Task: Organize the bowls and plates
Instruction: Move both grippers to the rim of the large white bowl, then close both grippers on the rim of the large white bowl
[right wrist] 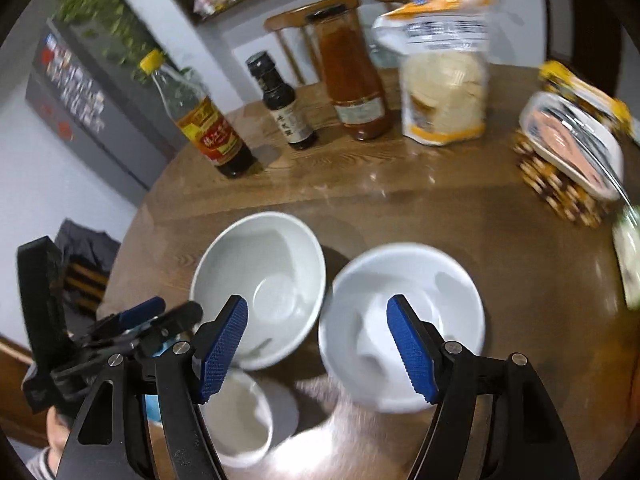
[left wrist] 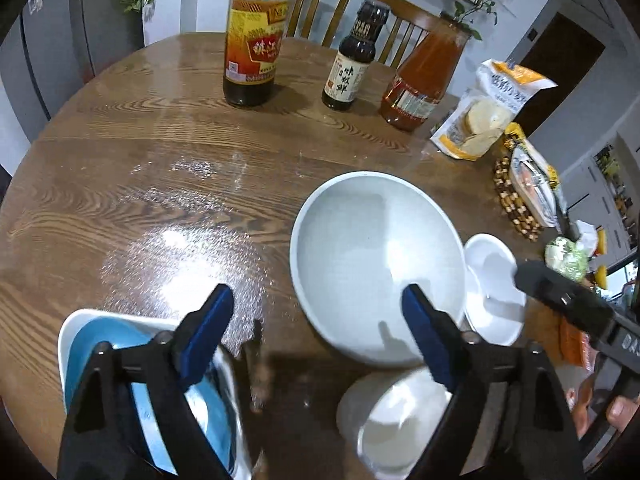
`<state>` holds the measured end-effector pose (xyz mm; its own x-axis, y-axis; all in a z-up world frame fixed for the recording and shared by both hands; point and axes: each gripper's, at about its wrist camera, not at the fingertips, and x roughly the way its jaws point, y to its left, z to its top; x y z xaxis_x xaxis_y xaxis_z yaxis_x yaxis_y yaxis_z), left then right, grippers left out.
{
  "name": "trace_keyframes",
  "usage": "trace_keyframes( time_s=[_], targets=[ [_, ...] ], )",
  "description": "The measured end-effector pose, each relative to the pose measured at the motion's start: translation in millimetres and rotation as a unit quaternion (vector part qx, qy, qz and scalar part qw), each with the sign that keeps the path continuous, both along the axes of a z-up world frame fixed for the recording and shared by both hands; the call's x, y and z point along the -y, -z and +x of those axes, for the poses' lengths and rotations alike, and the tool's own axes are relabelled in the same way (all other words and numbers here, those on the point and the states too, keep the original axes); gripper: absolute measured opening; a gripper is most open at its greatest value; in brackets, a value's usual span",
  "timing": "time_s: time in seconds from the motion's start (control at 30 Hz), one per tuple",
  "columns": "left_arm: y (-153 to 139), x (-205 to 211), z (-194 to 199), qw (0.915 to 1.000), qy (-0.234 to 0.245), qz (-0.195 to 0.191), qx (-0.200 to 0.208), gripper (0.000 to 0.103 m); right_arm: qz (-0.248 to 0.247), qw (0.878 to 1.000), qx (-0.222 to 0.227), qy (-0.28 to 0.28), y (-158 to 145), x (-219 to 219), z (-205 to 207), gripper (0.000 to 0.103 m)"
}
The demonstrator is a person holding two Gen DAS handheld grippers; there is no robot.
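Observation:
A large white bowl [left wrist: 376,264] sits mid-table, with a smaller white bowl [left wrist: 494,288] touching its right side. A small white cup-like bowl [left wrist: 396,420] stands nearer, below my right finger. At the lower left a blue plate [left wrist: 100,344] rests in a white square dish [left wrist: 68,328]. My left gripper [left wrist: 320,332] hovers open, with only bare table between its fingers. In the right wrist view my right gripper [right wrist: 318,348] is open above the gap between the large bowl [right wrist: 260,284] and the smaller bowl [right wrist: 404,320], holding nothing. The small cup-like bowl [right wrist: 240,416] is below it.
Across the round wooden table [left wrist: 160,168] stand a vinegar bottle [left wrist: 256,40], a dark sauce bottle [left wrist: 352,64], an orange sauce jar [left wrist: 424,80] and a snack bag [left wrist: 488,108]. A packaged tray [right wrist: 572,144] lies on a beaded trivet at the right. Chairs stand behind.

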<state>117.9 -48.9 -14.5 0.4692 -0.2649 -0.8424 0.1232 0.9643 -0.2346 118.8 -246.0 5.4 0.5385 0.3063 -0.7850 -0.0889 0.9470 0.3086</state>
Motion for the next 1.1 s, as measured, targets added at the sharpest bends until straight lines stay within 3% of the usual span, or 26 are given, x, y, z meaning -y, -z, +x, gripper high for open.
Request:
trace_keyframes(
  time_s=[0.23, 0.5, 0.8, 1.1],
  targets=[
    [21.9, 2.5, 19.3, 0.9996, -0.014, 0.014, -0.021, 0.057, -0.035, 0.998, -0.017, -0.057, 26.1, -21.9, 52.2, 0.073],
    [39.0, 7.7, 27.3, 0.9988, 0.002, 0.014, -0.046, 0.015, -0.077, 0.992, -0.040, -0.096, 46.5, -39.7, 67.0, 0.023],
    [35.1, 8.9, 32.4, 0.9994, 0.001, 0.020, -0.028, 0.015, -0.055, 0.994, -0.023, -0.088, 45.0, -33.9, 61.7, 0.018],
    [-19.3, 14.2, 9.6, 0.9984, 0.016, 0.029, 0.047, 0.014, -0.024, 0.997, 0.036, -0.057, -10.4, -24.9, 25.7, 0.017]
  ],
)
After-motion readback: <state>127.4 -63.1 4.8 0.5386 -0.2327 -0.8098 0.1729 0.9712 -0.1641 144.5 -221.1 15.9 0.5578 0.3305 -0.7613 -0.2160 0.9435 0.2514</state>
